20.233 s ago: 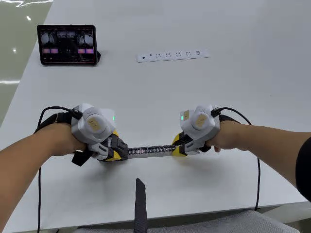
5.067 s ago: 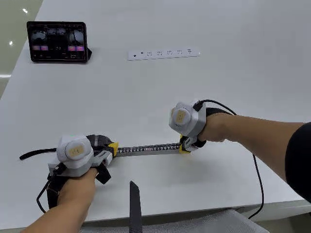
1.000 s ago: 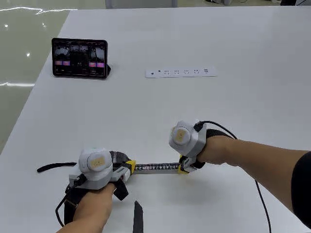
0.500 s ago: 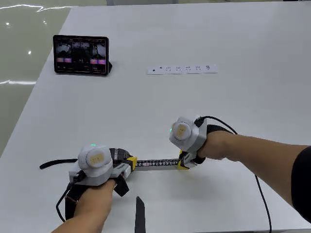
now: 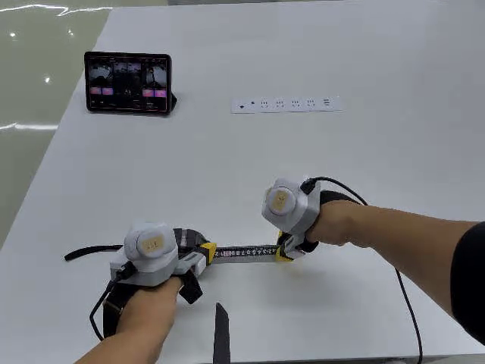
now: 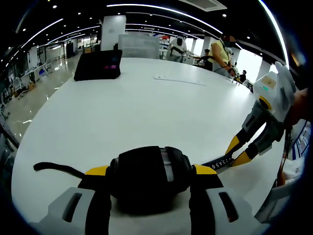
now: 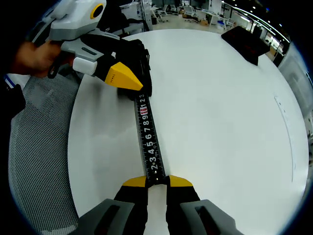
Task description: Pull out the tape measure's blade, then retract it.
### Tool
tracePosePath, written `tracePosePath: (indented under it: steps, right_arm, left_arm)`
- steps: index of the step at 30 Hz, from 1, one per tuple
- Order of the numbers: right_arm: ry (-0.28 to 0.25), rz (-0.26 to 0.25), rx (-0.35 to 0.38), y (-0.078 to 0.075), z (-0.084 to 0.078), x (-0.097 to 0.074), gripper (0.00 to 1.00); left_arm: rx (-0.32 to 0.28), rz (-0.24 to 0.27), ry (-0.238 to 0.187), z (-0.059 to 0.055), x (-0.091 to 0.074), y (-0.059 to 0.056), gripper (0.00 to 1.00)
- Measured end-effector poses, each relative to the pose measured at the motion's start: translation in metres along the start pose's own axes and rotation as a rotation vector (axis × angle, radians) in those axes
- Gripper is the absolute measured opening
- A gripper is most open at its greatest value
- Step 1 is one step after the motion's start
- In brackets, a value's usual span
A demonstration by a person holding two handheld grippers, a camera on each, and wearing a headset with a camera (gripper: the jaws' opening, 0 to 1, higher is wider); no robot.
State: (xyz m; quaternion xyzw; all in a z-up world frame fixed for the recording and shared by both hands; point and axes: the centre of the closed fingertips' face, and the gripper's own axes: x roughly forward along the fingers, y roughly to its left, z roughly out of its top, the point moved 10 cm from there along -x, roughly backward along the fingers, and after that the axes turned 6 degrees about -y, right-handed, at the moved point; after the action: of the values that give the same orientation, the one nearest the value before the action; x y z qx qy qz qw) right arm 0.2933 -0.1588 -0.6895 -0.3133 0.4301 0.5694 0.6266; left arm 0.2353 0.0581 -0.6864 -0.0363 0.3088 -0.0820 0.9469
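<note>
The case (image 6: 149,174) is clamped by left gripper (image 5: 200,256); blade (image 7: 148,142) (likely retracting) is pinched by right gripper (image 7: 157,182); slow leftward easing is needed.

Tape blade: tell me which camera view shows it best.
The right gripper view: the blade runs up the middle, its numbers readable, from the right claw to the case. The head view shows it as a thin strip between the claws; the left gripper view shows a short stretch past the case.

tape measure (image 5: 189,241) left | blade (image 5: 242,252) to its right | tablet (image 5: 128,83), power strip (image 5: 286,104) behind
</note>
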Motion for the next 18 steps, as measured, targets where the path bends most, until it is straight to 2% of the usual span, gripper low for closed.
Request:
tracePosePath:
  steps: [18]
  right_arm:
    - [-0.01,0.005,0.003,0.0012,0.0077,0.0035,0.1]
  left_arm:
    - [-0.003,-0.001,0.008,0.0005,-0.0005,0.0,0.6]
